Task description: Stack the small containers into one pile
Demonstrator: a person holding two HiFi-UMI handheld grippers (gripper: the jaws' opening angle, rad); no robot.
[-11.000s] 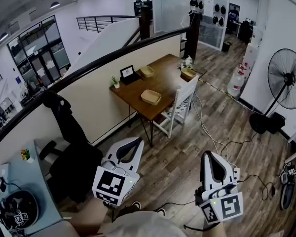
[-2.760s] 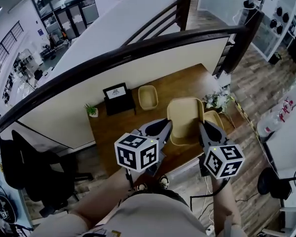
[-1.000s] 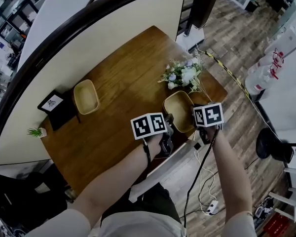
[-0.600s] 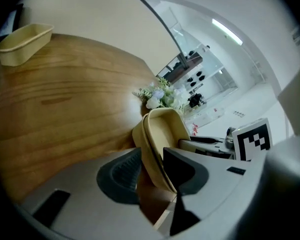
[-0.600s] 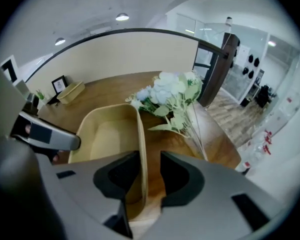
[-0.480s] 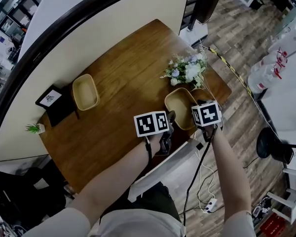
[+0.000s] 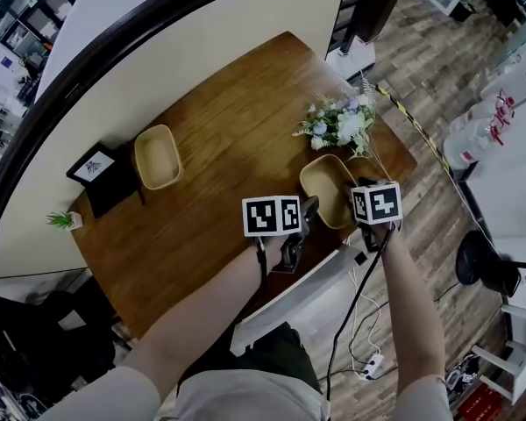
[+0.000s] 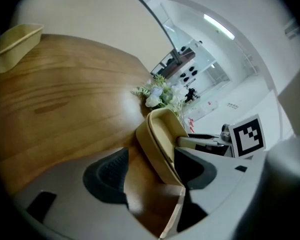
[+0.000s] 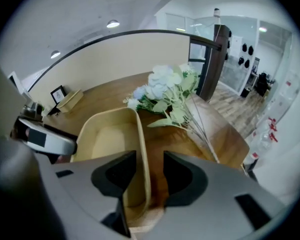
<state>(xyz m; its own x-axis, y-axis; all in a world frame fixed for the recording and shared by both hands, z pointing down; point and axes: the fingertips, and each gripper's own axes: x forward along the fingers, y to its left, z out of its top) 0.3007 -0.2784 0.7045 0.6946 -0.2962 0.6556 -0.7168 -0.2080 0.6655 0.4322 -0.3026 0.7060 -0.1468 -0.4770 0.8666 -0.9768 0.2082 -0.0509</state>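
Both tongs: left gripper [image 8: 150, 169] and right gripper [image 9: 150, 176], jaws just opening, each loosely straddling a wall of the near container [image 7: 329, 189].
Far container [image 7: 158, 156]: upper left, unstacked.
Risk: a pad snagging the rim on pull-back could tip it into the flowers [image 7: 337, 128].
Hands: angled down, lower centre.

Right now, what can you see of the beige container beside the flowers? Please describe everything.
The beige container is a shallow, rounded-rectangle tub, matte like moulded fibre or plastic, and empty. It sits upright near the front edge of the wooden table, with the flowers just beyond it. The left tool view shows a doubled rim, perhaps two tubs nested. The left tool and right tool each straddle a side wall. Their jaws have just been opening and do not clamp it.
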